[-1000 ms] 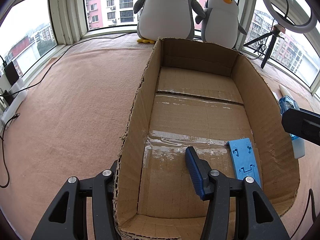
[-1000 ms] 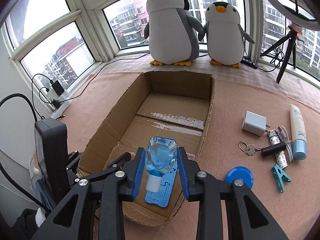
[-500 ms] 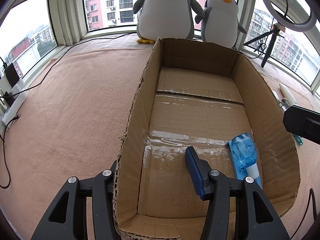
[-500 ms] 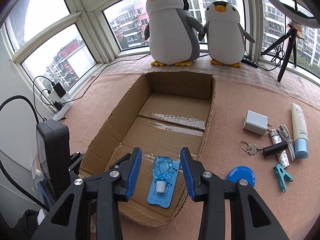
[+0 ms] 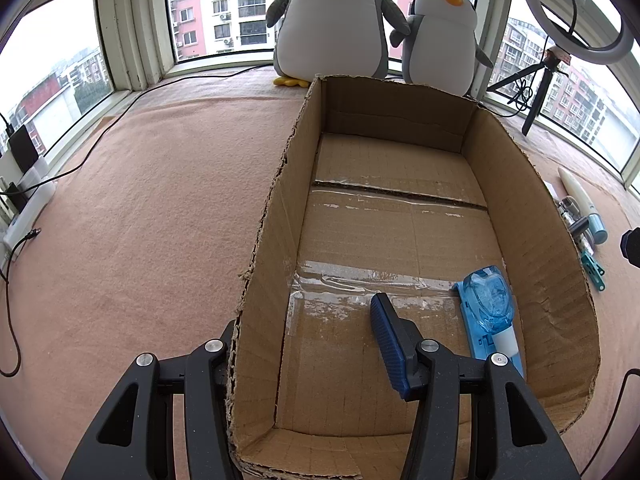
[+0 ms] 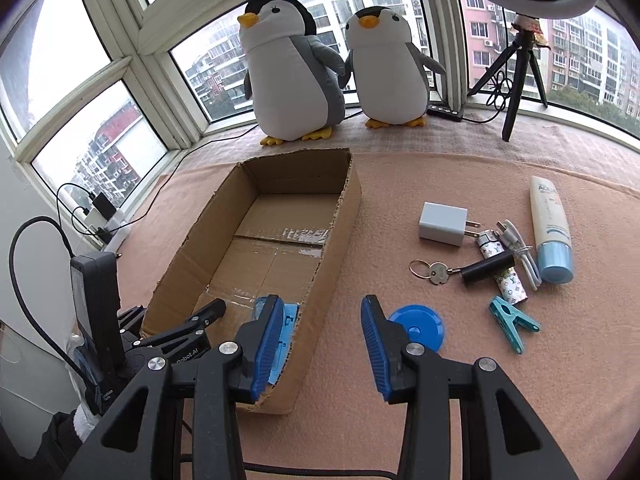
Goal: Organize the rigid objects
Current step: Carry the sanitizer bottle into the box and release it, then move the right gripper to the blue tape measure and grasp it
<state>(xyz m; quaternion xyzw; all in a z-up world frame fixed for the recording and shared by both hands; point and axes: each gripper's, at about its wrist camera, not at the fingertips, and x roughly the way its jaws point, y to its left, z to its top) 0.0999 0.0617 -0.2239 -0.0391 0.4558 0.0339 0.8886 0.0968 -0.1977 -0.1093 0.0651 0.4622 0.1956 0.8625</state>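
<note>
Below centre in the right wrist view, the right gripper (image 6: pixel 320 344) hung released and empty. Lower right in the left view, the blue dispenser (image 5: pixel 490 308) lay inside the cardboard box (image 5: pixel 276 216), whose left wall the spread left gripper (image 5: pixel 308 356) straddled.

- Left wrist view: sits low and close at the near end of the cardboard box (image 5: pixel 400 240), looking along its length toward the windows.
- Right wrist view: higher and further back, just right of the box (image 6: pixel 256 264), facing the same windows.
- Both views share the box and two penguin toys (image 5: pixel 332 20) (image 6: pixel 292 72).
</note>
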